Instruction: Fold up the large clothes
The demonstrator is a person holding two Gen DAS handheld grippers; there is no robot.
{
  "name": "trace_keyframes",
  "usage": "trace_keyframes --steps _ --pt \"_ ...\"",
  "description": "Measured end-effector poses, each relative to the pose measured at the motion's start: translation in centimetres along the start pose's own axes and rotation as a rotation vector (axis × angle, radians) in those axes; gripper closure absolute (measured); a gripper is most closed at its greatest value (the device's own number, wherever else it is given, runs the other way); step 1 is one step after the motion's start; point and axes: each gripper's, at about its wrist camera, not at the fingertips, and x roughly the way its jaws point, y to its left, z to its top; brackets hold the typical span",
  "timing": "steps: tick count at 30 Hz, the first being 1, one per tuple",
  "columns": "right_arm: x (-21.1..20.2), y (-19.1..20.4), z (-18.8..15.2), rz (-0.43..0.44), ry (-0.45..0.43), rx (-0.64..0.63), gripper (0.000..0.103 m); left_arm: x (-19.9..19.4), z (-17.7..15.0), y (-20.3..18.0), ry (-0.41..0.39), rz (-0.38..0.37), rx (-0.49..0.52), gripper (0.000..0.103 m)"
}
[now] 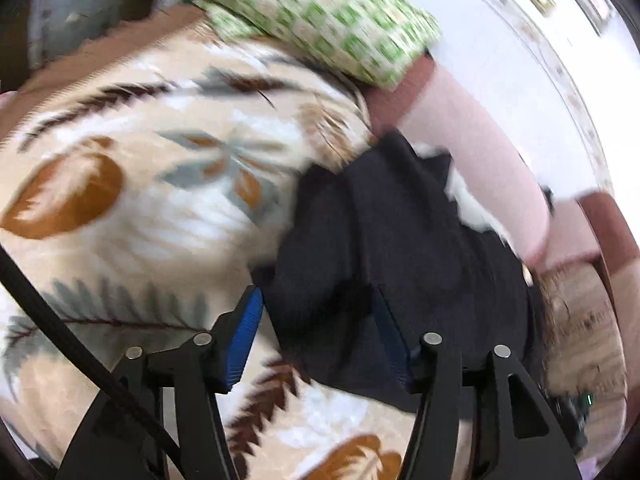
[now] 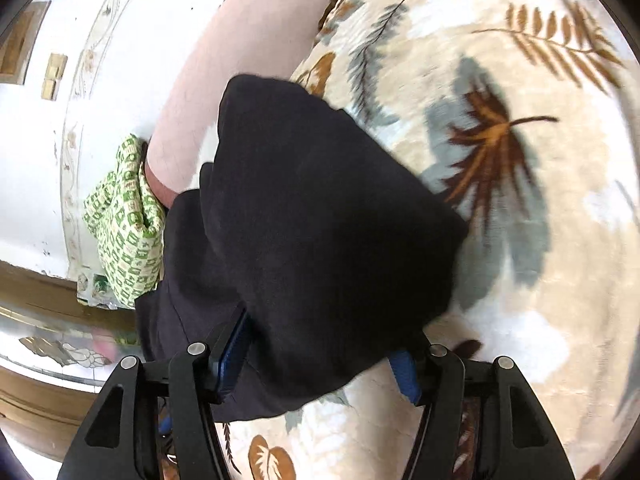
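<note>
A dark navy garment (image 1: 400, 248) lies bunched on a cream blanket with a leaf print (image 1: 132, 184). My left gripper (image 1: 318, 312) is open, its blue pads (image 1: 248, 336) apart, just above the garment's near edge. In the right wrist view the same garment (image 2: 320, 200) is a thick folded mound on the blanket (image 2: 520, 200). My right gripper (image 2: 320, 340) is open, its jaws spread wide on either side of the garment's near edge, with cloth lying between the pads (image 2: 232, 344). The right fingertip is hidden under the cloth.
A green and cream checked cloth (image 1: 320, 12) lies at the blanket's far edge and shows in the right wrist view (image 2: 124, 224). A pink padded bed edge (image 1: 480, 152) runs along the side, with white tiled floor (image 1: 520, 60) beyond. A black cable (image 1: 60, 320) crosses at the left.
</note>
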Motion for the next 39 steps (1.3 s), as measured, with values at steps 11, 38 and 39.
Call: trace_keyframes --steps 11,38,39 --pt "-5.8 5.4 0.6 -0.179 -0.426 -0.273 0.034 -1.3 0.4 -5.2 -0.134 0.117 0.205 0.040" --pt "1.9 -3.4 12.5 -0.356 -0.436 0.013 0.053 16.9 9.0 -7.5 0.131 -0.023 0.122 0.010" --pt "1.4 -2.6 12.3 -0.380 -0.455 -0.020 0.053 15.7 9.0 -7.5 0.118 -0.014 0.131 0.010"
